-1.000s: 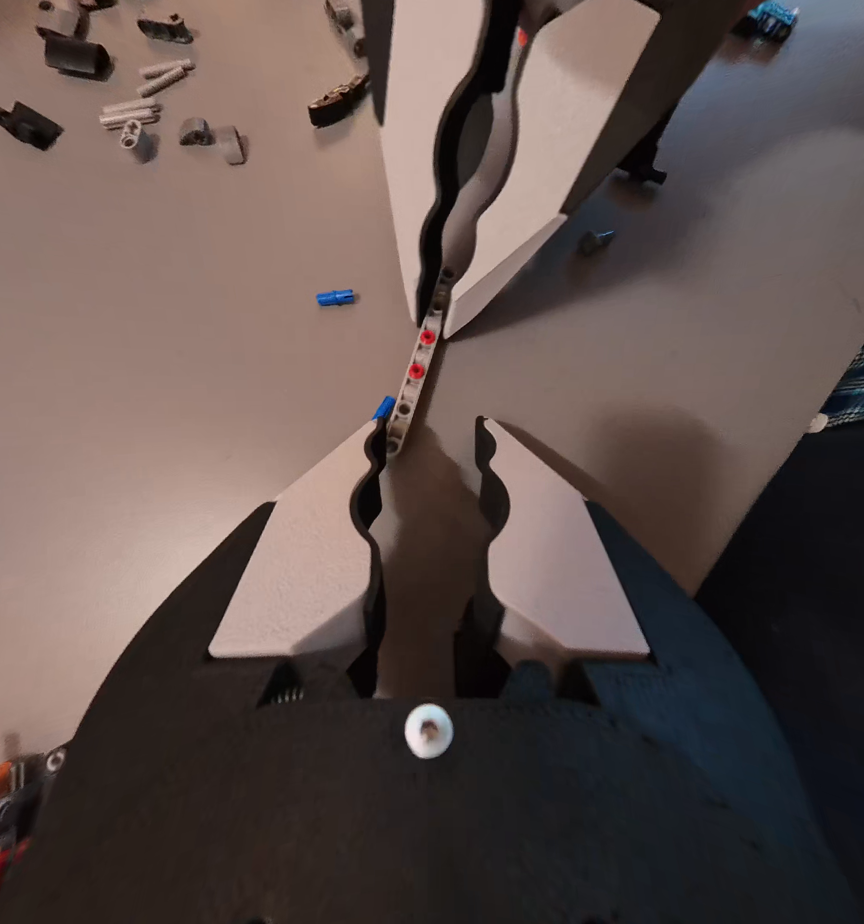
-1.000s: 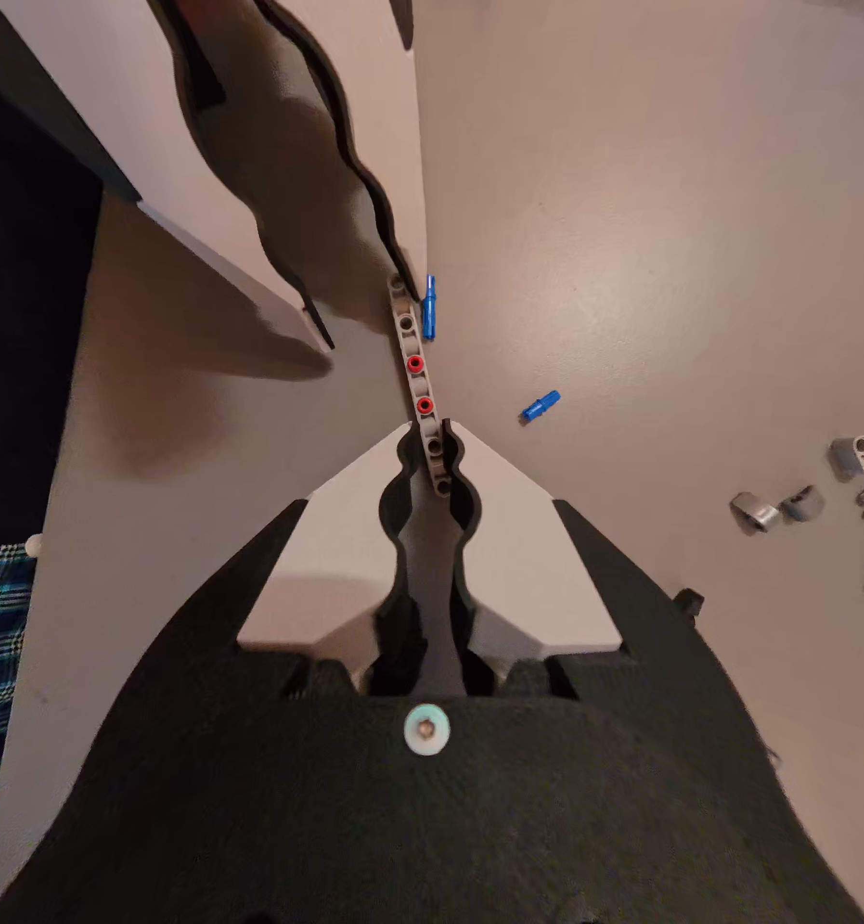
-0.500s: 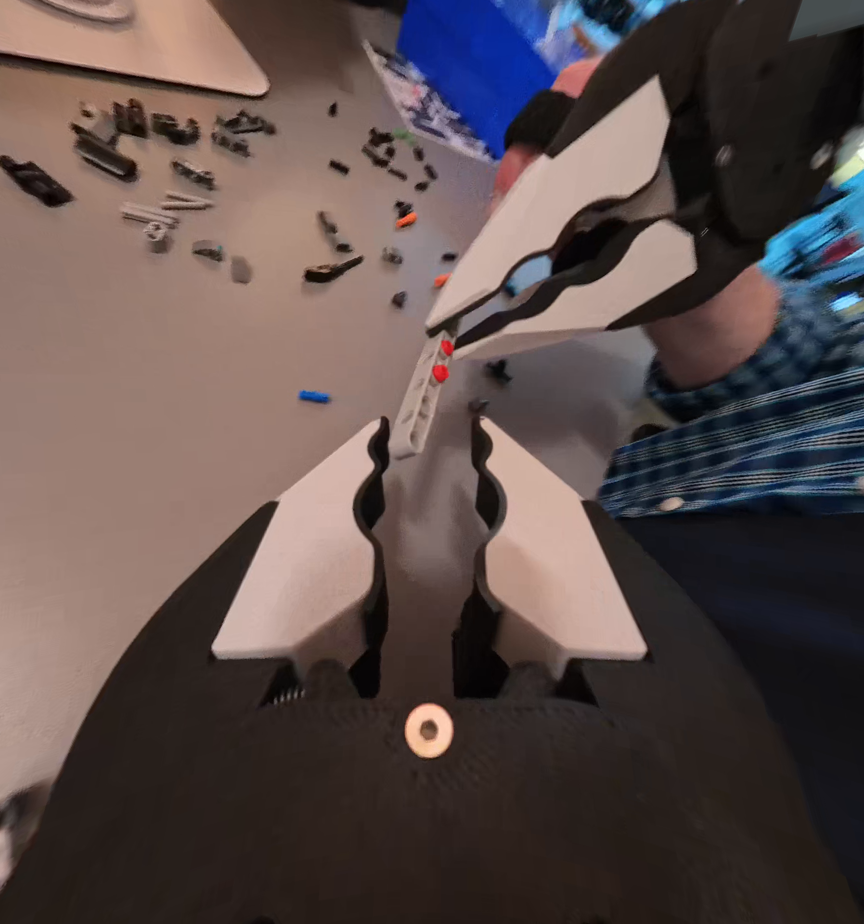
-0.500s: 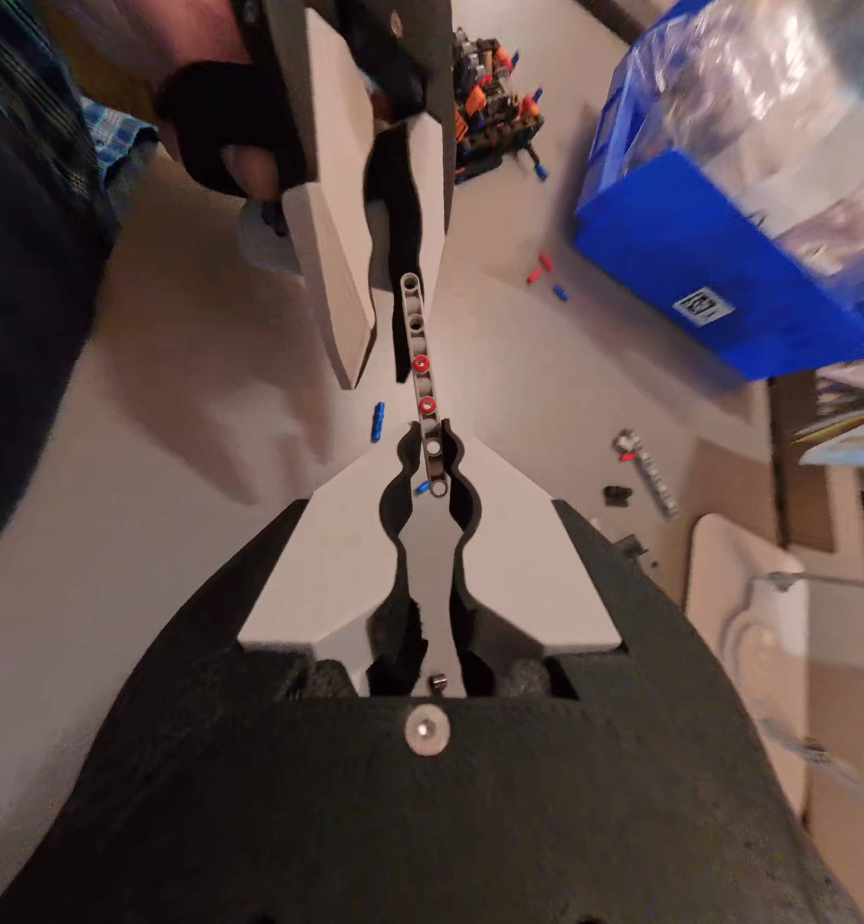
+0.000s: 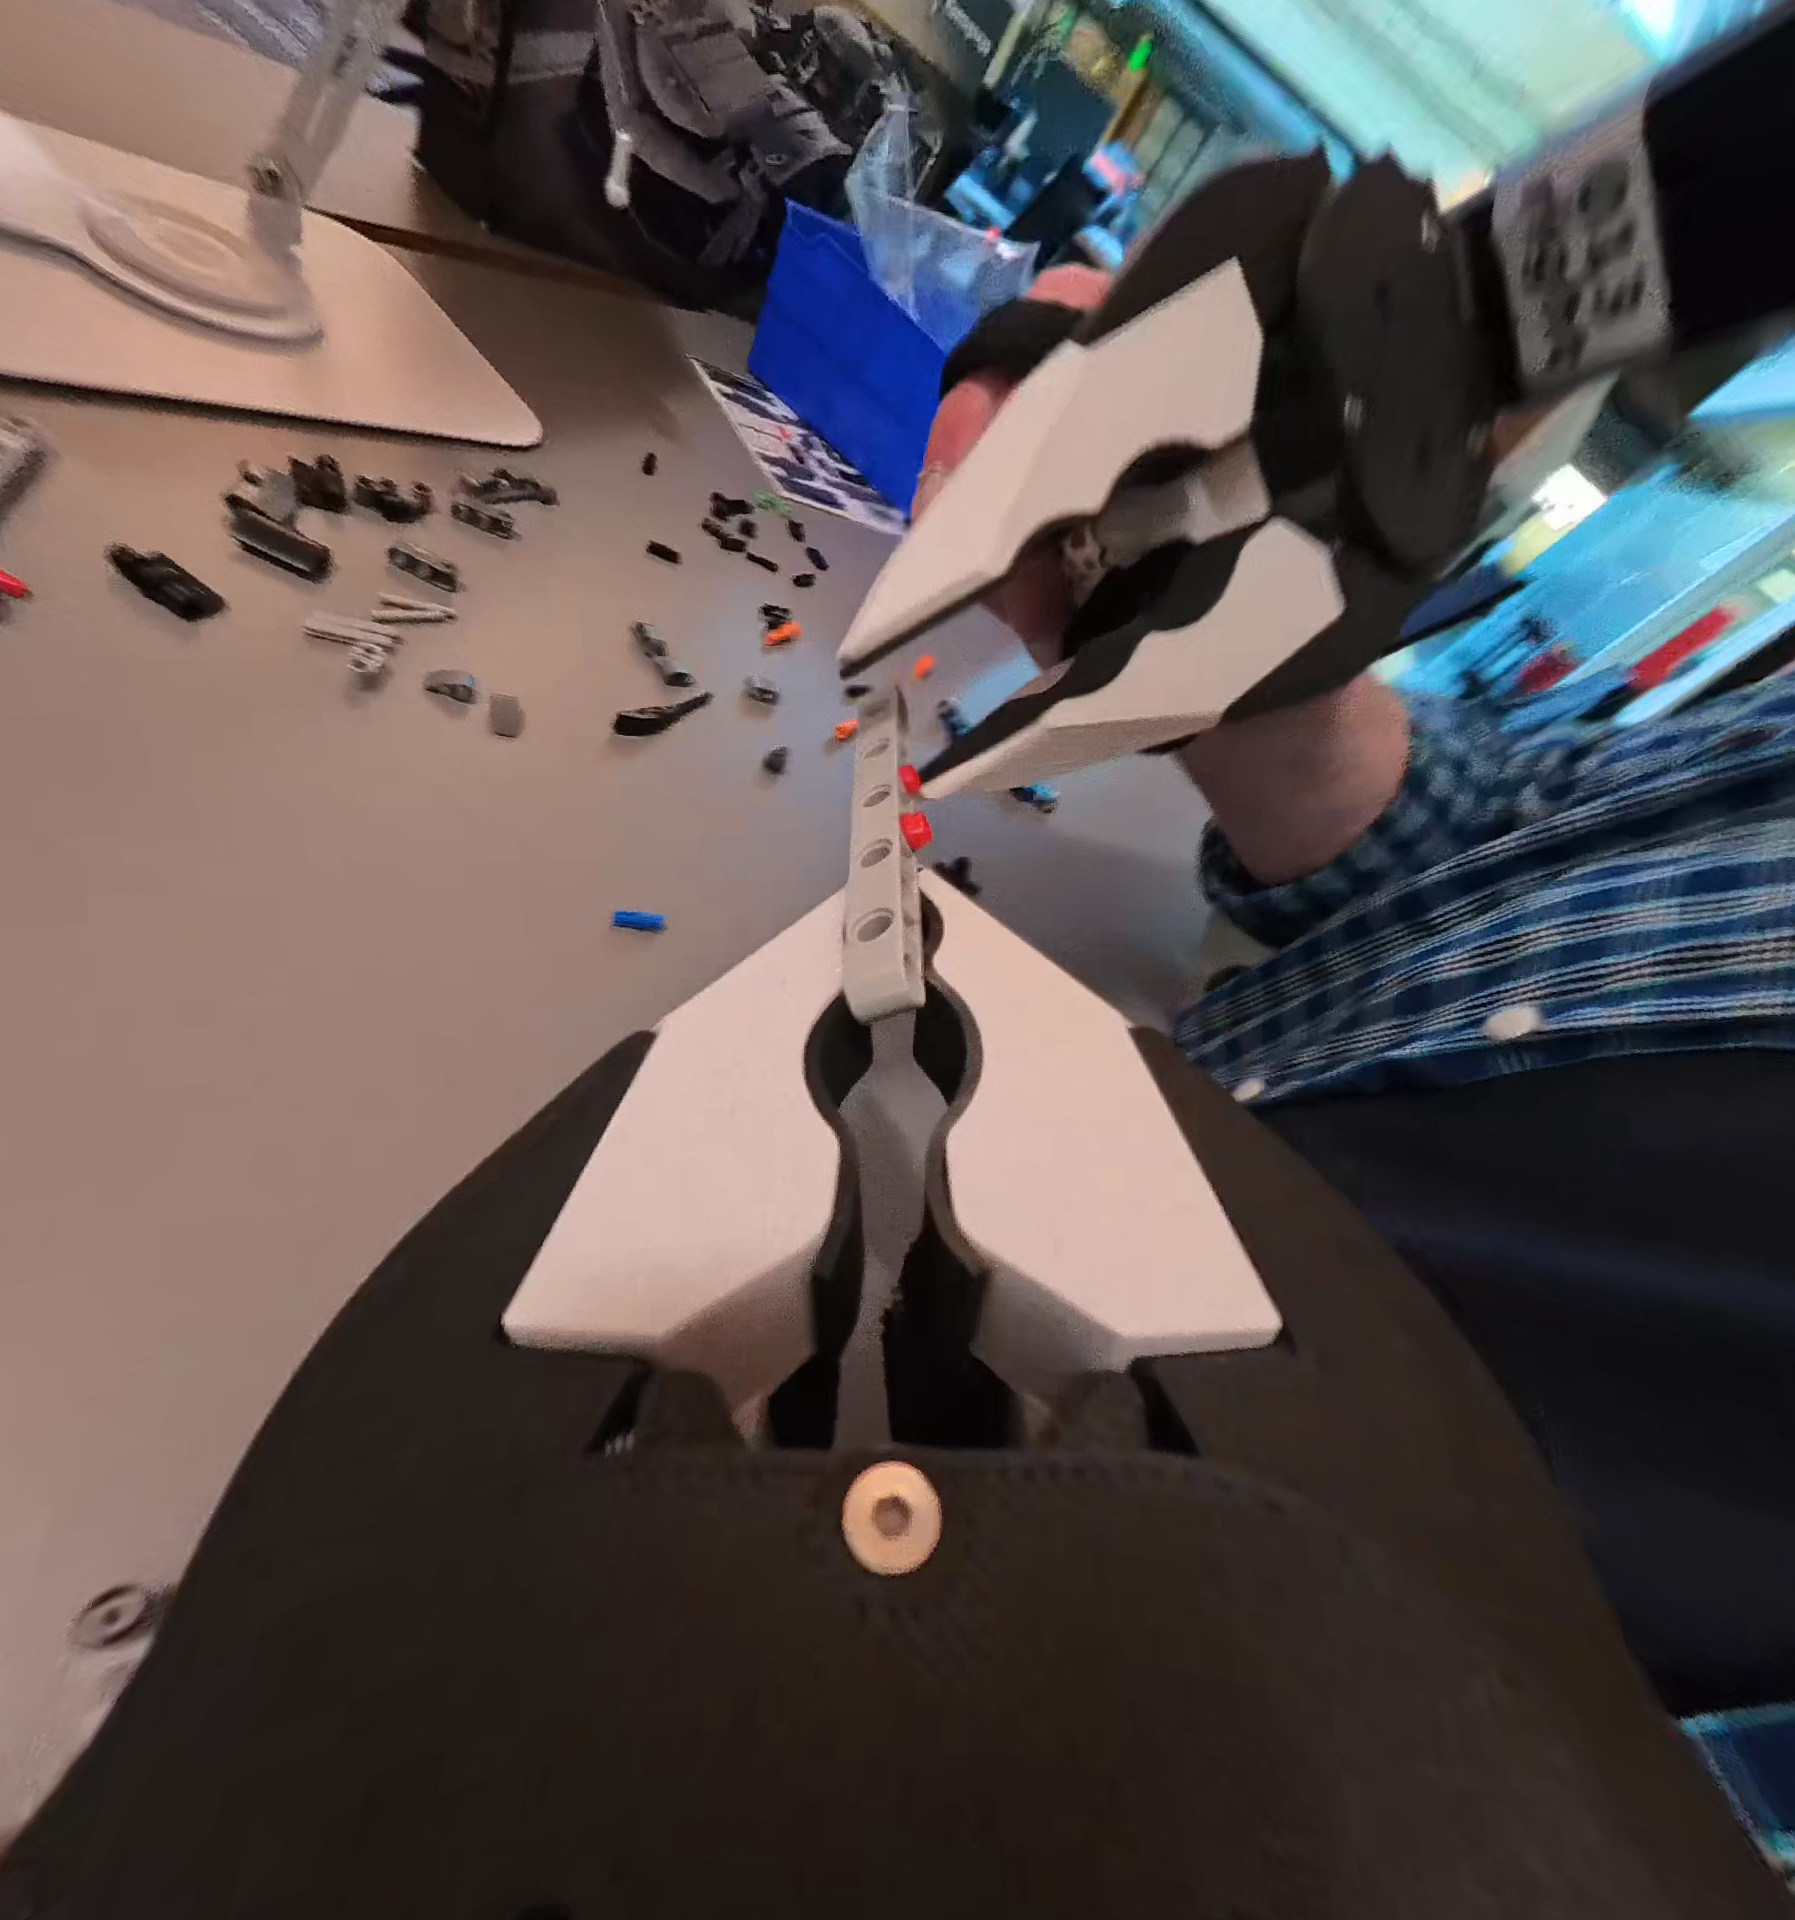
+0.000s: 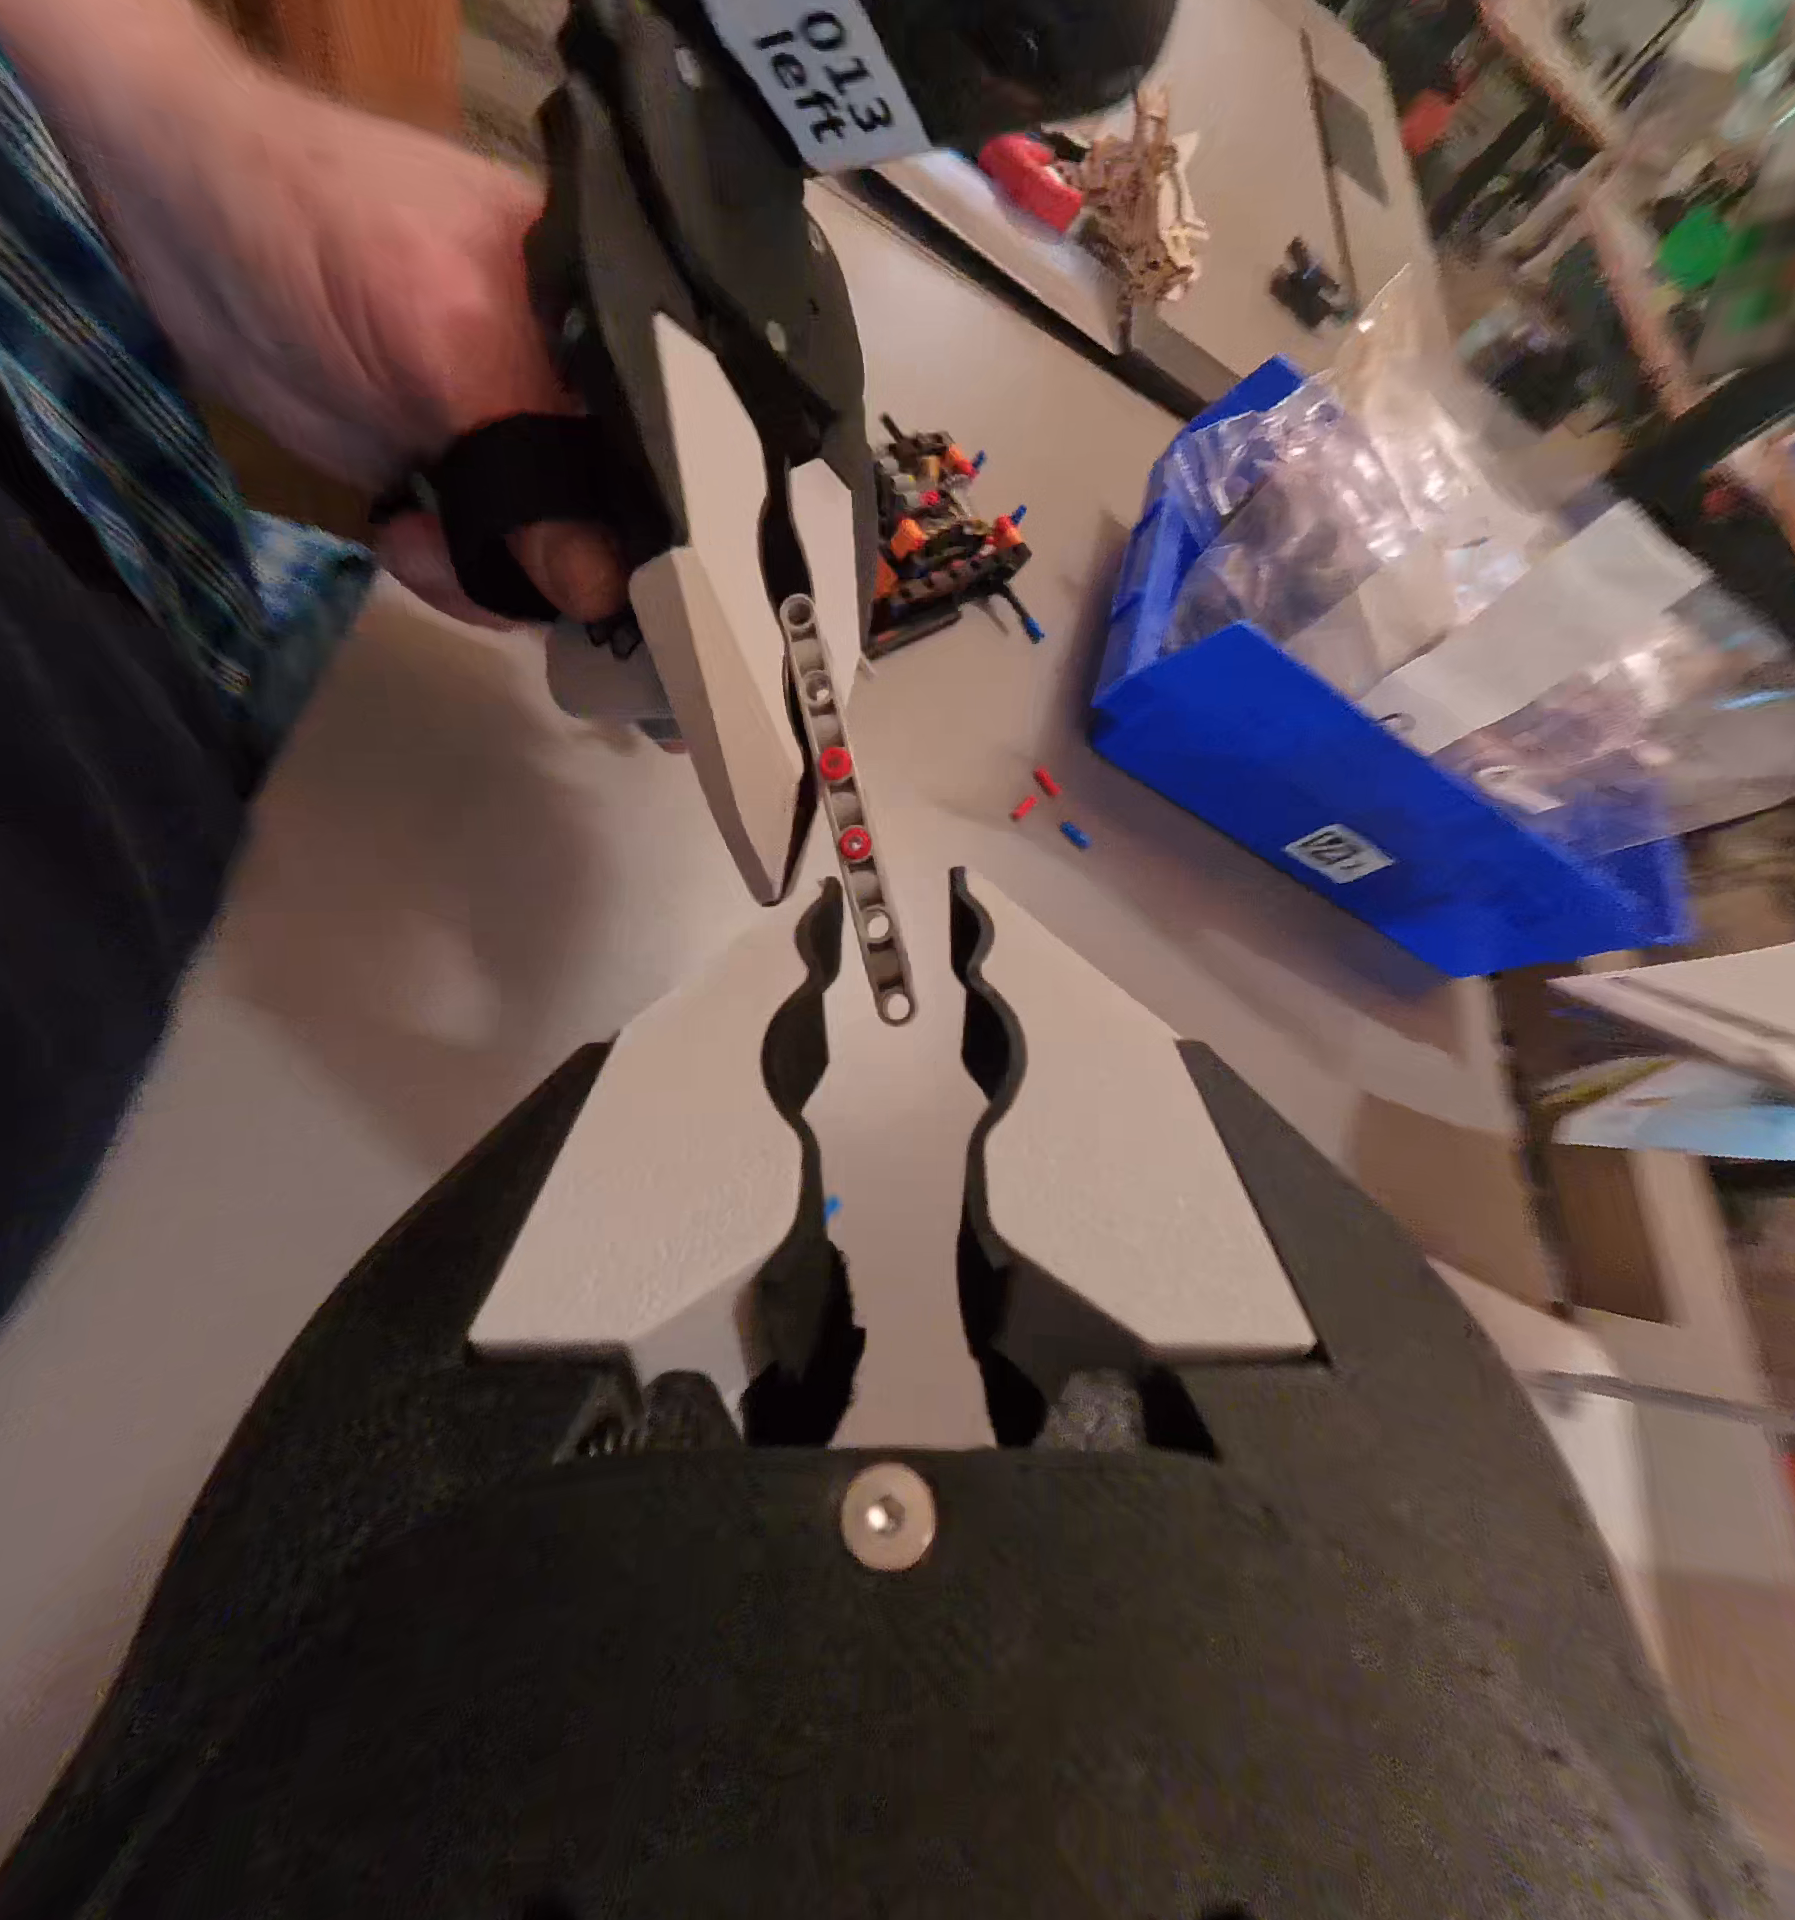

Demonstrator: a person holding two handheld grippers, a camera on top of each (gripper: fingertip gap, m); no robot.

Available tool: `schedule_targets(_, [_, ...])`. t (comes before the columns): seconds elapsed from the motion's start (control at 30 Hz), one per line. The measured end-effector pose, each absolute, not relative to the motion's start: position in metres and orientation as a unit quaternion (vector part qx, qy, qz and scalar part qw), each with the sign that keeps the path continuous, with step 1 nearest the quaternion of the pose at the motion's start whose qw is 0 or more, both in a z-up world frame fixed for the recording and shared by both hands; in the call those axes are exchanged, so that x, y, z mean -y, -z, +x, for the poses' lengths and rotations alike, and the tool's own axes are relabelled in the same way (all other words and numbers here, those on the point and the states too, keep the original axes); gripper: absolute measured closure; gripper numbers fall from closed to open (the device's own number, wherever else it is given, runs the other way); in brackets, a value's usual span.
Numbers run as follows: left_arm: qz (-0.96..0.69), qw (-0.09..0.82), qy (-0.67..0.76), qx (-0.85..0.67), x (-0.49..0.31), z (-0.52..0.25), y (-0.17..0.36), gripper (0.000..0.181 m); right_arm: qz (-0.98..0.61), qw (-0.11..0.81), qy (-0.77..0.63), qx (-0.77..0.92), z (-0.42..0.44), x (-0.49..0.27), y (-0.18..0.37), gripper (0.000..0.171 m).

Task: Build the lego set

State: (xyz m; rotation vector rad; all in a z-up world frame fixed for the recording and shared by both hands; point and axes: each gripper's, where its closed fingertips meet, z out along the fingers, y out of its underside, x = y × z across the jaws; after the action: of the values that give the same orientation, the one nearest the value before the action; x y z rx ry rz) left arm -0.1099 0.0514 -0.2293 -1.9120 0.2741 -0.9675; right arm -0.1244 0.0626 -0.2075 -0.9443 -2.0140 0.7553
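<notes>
A grey lego beam (image 5: 877, 862) with two red pins (image 5: 914, 831) is held up above the table. My left gripper (image 5: 898, 914) is shut on the beam's near end. My right gripper (image 5: 882, 727) shows beyond it, open, with its fingers on either side of the beam's far end. In the right wrist view my right gripper (image 6: 893, 883) is open and the beam (image 6: 851, 800) hangs between its fingers without touching them. The left gripper (image 6: 810, 748) holds the beam's other end there.
Several loose dark and grey lego pieces (image 5: 405, 582) and a blue pin (image 5: 638, 920) lie on the table. A blue bin (image 6: 1340, 790) with clear bags stands at the right. A part-built model (image 6: 934, 540) sits behind. A white stand base (image 5: 197, 312) is at the far left.
Both grippers rose from the table with the beam. My left gripper shut on the beam's end and my right gripper opened and let it go.
</notes>
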Motion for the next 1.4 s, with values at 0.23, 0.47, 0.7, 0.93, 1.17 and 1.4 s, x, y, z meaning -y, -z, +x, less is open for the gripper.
schedule_targets(0.23, [-0.8, 0.511, 0.215, -0.228, -0.044, -0.122, 0.234, 0.181, -0.433, 0.211, -0.411, 0.774, -0.126, -0.044, 0.213, 0.159])
schedule_targets(0.47, [-0.792, 0.522, 0.166, -0.269, -0.031, -0.12, 0.243, 0.181, -0.424, 0.158, -0.422, 0.786, -0.126, -0.029, 0.227, 0.162])
schedule_targets(0.7, [-0.777, 0.533, 0.106, -0.318, -0.023, -0.12, 0.243, 0.181, -0.439, 0.094, -0.487, 0.749, -0.125, -0.016, 0.221, 0.161])
schedule_targets(0.93, [-0.771, 0.539, 0.099, -0.324, -0.021, -0.122, 0.244, 0.181, -0.452, 0.091, -0.491, 0.739, -0.131, -0.019, 0.225, 0.171])
schedule_targets(1.17, [-0.775, 0.552, 0.111, -0.285, -0.029, -0.135, 0.241, 0.181, -0.488, 0.124, -0.499, 0.706, -0.143, -0.044, 0.217, 0.152])
schedule_targets(1.4, [-0.779, 0.561, 0.171, -0.223, -0.03, -0.151, 0.233, 0.181, -0.481, 0.179, -0.405, 0.757, -0.139, -0.057, 0.227, 0.157])
